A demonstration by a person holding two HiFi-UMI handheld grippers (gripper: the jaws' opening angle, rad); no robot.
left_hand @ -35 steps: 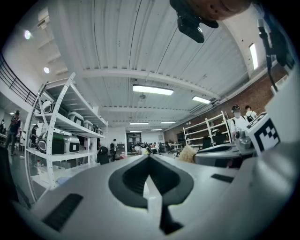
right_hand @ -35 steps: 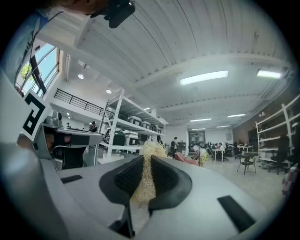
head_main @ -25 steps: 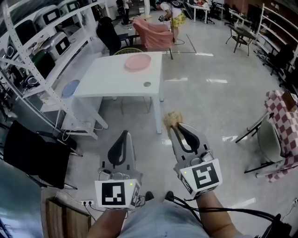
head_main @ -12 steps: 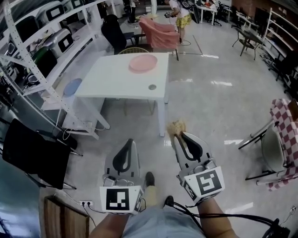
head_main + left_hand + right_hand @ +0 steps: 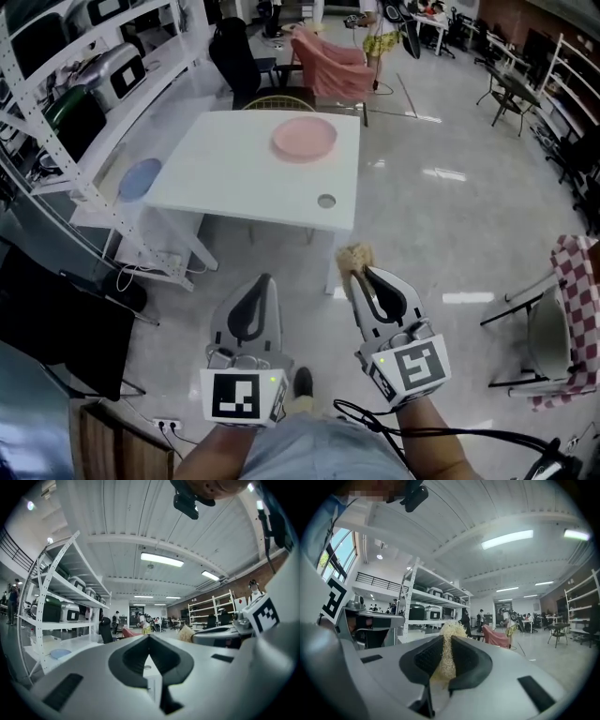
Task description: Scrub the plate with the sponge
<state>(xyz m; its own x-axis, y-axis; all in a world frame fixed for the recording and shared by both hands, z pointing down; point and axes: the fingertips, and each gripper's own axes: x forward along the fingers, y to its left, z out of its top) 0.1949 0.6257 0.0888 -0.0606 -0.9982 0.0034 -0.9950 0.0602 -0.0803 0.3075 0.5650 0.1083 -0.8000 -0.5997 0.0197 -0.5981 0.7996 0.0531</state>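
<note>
We hold right gripper (image 5: 356,272) at lower centre, fingers pinching straw-coloured sponge (image 5: 354,254). Left gripper (image 5: 263,279) just left of it, fingers pressed together, nothing between. Pink plate (image 5: 305,139) rests on white tabletop (image 5: 225,169), upper centre, well apart from both grippers.

White table (image 5: 234,173) — 1 pink plate (image 5: 304,139) toward far side, 1 grey disc (image 5: 326,201)

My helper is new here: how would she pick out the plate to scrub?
Find the white table ahead. The plate lies near its far edge: pink, round and far bigger than the small grey disc near the front edge.
</note>
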